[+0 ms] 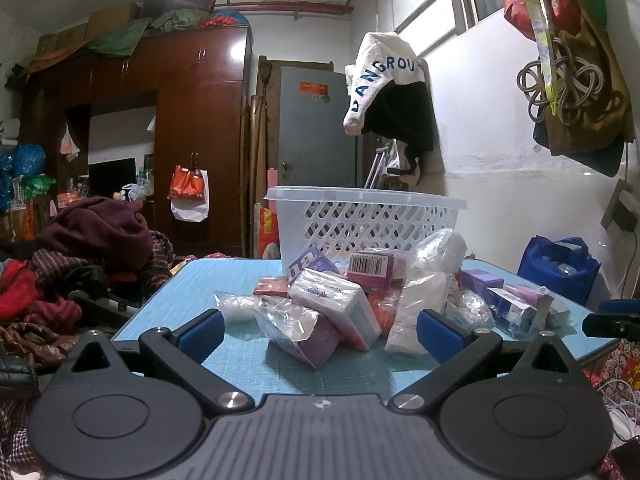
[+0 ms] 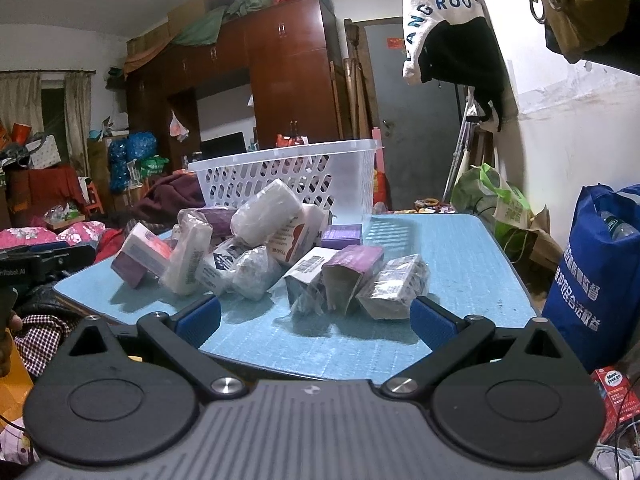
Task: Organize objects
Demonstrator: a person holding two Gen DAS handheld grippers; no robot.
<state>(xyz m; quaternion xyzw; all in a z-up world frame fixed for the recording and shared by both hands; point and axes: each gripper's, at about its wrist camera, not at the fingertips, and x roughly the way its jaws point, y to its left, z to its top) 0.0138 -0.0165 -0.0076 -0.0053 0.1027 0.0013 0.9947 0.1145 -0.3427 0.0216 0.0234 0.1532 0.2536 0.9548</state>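
Observation:
A heap of small boxes and plastic-wrapped packs (image 1: 340, 308) lies on a light blue table (image 1: 180, 304). A white perforated basket (image 1: 360, 220) stands behind the heap at the table's far edge. My left gripper (image 1: 318, 330) is open and empty, low at the near edge, with a wrapped purple pack (image 1: 304, 334) between its fingers' line. In the right wrist view the same heap (image 2: 260, 256) and basket (image 2: 288, 184) show. My right gripper (image 2: 316, 320) is open and empty just before a purple box (image 2: 352, 272) and a wrapped pack (image 2: 394, 288).
A blue shopping bag (image 2: 596, 276) stands on the floor right of the table. Piled clothes (image 1: 80, 264) lie to the left. A dark wooden wardrobe (image 1: 160, 128) and a grey door (image 1: 316, 128) are behind. Clothing hangs on the right wall (image 1: 388, 92).

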